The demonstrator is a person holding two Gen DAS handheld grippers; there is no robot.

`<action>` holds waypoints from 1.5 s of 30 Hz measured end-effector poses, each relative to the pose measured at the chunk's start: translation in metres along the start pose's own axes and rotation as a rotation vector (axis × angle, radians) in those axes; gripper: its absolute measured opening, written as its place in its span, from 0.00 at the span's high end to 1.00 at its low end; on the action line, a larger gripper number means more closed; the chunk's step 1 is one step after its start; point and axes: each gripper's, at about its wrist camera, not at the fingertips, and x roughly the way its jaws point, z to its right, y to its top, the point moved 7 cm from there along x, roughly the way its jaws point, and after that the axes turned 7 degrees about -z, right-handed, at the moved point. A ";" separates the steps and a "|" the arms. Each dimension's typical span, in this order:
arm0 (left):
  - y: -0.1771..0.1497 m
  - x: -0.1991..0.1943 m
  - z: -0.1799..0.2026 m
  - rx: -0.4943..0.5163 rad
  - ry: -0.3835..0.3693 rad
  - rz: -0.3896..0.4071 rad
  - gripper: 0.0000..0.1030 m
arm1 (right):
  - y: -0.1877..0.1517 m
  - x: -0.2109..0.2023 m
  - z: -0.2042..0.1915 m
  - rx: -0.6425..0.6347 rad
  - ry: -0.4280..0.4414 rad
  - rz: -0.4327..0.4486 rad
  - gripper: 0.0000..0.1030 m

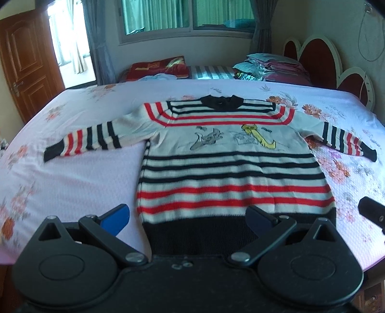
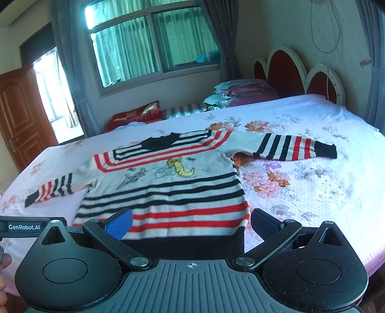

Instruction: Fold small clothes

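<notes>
Striped sweater [image 1: 231, 163] lies flat, face up, on the bed [image 1: 72, 173], hem at the near edge, black collar [image 1: 220, 102] toward the far edge. Both sleeves spread out sideways: left sleeve [image 1: 91, 138] points to the bed's left side, right sleeve [image 1: 341, 139] to the right side toward the headboard [image 1: 322, 60]. Black hem band [image 1: 197, 231] sits right at the near edge. Chest carries cartoon prints, a grey one and a yellow one. Bedsheet is pink with flowers.

Left gripper [image 1: 189, 218] hovers over the hem's left half, fingers spread wide and empty; the blue-padded finger [image 1: 115, 219] is over bare sheet just left of the sweater, the other finger over the hem band. Cannot tell if they touch the cloth.

Right gripper [image 2: 192, 224] hovers over the hem's right half, fingers released and empty; blue-padded finger [image 2: 120, 222] over the red stripes, the other finger [image 2: 264, 222] just past the sweater's right edge over the sheet. Part of the left gripper's body, labelled GenRobot.AI, shows at the left of the right wrist view, with a bit of a hand [image 2: 3, 264] below it.

Far side of the bed: folded bedding stack [image 1: 272, 67] near the headboard, red blanket [image 1: 156, 67] further left. Window [image 1: 187, 14] with curtains behind, wooden door [image 1: 26, 67] at left.
</notes>
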 end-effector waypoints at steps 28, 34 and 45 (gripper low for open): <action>0.139 0.160 -0.040 0.101 -0.063 -0.005 0.01 | 0.101 0.144 0.035 0.134 -0.242 0.029 0.03; 0.143 0.186 -0.026 0.059 -0.017 -0.040 0.02 | 0.116 0.169 0.093 0.163 -0.271 0.002 0.21; 0.153 0.228 0.012 -0.110 -0.024 -0.099 0.02 | 0.122 0.224 0.254 0.357 -0.331 -0.094 0.43</action>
